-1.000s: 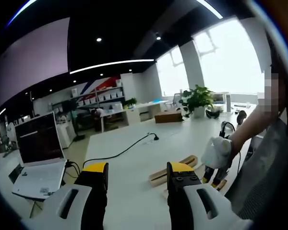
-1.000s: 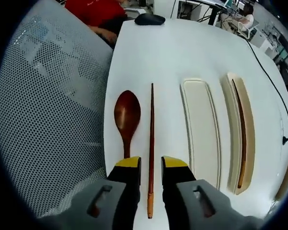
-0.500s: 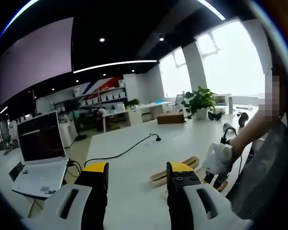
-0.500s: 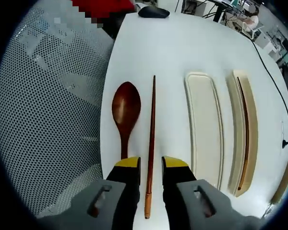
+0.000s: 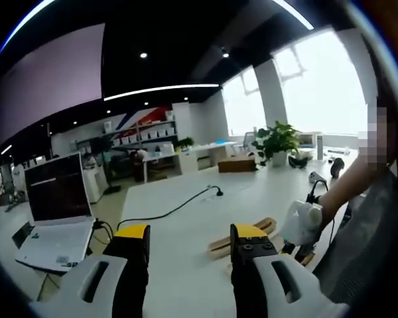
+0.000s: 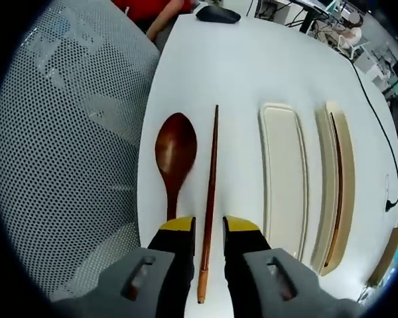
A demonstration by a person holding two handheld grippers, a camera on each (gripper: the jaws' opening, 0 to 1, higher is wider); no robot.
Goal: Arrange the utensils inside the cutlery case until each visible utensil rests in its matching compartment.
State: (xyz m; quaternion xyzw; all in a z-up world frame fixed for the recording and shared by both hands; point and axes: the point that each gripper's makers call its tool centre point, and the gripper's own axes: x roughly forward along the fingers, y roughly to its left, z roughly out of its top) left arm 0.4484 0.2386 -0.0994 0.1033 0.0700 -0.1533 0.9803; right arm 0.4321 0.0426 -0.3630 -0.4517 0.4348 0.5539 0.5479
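Two utensils are seen lying side by side on the white worktop (image 6: 252,59): a wooden spoon (image 6: 175,154) and a chopstick (image 6: 210,199). The chopstick is straddled by the released right claw (image 6: 209,228), jaws apart. Beside them lies the cutlery case (image 6: 282,179), its far compartment holding another chopstick (image 6: 338,182). The left claw (image 5: 189,238) is held released above the worktop.

spoon (image 6: 176,156): handle end hidden behind right gripper (image 6: 209,232) jaw | chopstick (image 6: 209,199): contact with jaws unclear | second chopstick (image 6: 337,179): partly sunk in case (image 6: 347,192) slot
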